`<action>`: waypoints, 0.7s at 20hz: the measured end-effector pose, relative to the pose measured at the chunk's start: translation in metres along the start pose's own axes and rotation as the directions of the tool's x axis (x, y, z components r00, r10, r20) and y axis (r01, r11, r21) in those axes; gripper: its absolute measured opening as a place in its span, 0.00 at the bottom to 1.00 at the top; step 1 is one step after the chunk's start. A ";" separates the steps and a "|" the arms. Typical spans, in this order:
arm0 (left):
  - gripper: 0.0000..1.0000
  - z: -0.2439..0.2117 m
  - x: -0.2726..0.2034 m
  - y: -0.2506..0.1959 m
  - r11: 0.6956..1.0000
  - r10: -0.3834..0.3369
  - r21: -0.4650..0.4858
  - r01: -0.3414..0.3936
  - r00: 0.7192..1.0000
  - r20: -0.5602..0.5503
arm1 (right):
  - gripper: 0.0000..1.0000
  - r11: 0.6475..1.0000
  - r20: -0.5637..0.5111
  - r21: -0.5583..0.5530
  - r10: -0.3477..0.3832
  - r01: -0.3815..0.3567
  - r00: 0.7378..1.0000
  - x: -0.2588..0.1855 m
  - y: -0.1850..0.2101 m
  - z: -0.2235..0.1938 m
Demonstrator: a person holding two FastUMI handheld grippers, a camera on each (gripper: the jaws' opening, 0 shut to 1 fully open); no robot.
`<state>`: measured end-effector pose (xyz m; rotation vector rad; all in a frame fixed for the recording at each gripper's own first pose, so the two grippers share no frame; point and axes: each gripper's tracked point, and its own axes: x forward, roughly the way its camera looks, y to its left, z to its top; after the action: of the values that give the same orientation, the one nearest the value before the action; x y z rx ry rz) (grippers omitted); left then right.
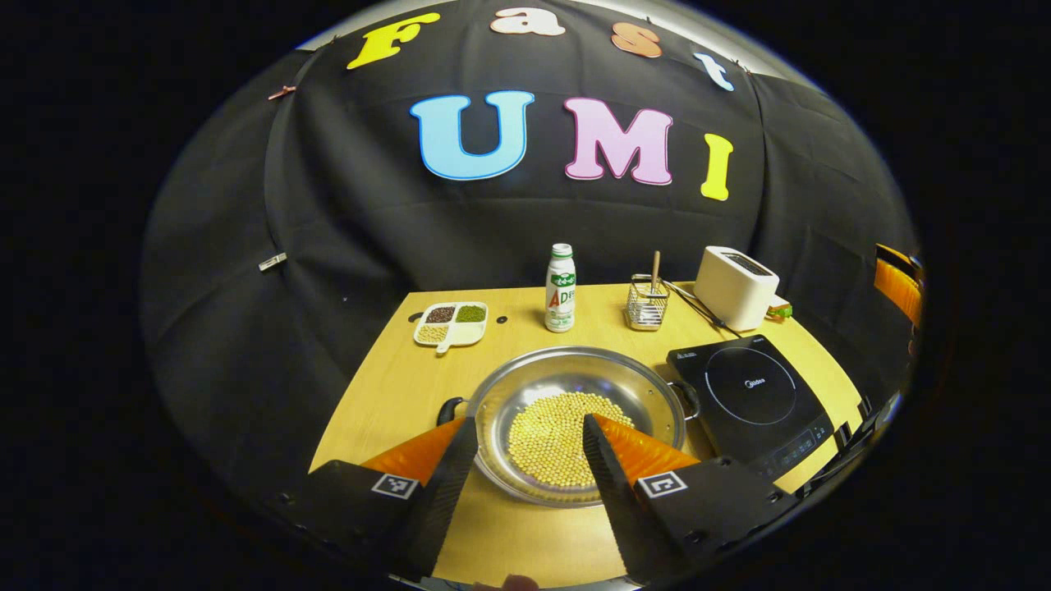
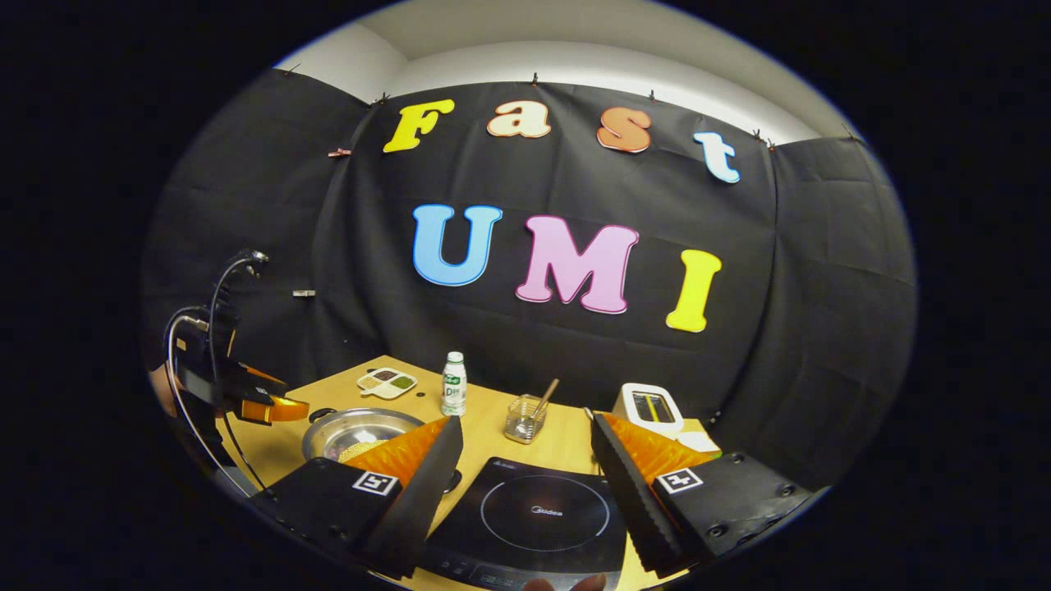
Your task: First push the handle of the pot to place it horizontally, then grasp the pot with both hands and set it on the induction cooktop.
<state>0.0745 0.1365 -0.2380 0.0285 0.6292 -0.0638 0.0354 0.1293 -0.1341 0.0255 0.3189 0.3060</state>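
Two grippers observed, both with fingers spread wide and holding nothing. Left gripper (image 1: 530,431) hangs above the table (image 1: 394,394), framing the pot (image 1: 575,386), which sits at table centre holding yellow beans (image 1: 554,439). Induction cooktop (image 1: 751,394) lies at the pot's 3 o'clock, just beside it. Right gripper (image 2: 525,435) hangs over the cooktop, pot at its 9 o'clock.

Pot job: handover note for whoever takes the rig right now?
Left gripper: open, empty, fingers over the near rim of the round steel pot of yellow beans.
Right gripper: open, empty, above the black induction cooktop.
Pot sits on the wooden table, left of the cooktop, black handles at left and right.
Done: handles look horizontal already.
Left: grasp both handles, lift the pot onto the cooktop.
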 end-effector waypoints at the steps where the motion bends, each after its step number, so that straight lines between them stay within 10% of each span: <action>1: 0.82 -0.001 0.000 0.009 1.000 0.009 -0.003 -0.009 1.000 0.009 | 0.98 1.000 -0.016 0.007 0.018 -0.018 1.000 0.007 0.008 -0.005; 7: 0.92 0.007 0.008 0.052 0.996 0.079 0.027 -0.081 0.993 0.082 | 0.98 0.996 -0.126 0.062 0.069 -0.062 0.990 0.059 0.038 -0.039; 14: 0.92 -0.038 0.072 0.058 0.996 -0.041 -0.088 0.033 0.994 -0.097 | 0.98 0.988 -0.299 0.122 0.122 -0.089 0.946 0.104 0.069 -0.109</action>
<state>0.1147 0.1921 -0.3106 -0.0643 0.7312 -0.0714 0.0754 0.2236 -0.2641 0.1022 0.6443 0.4003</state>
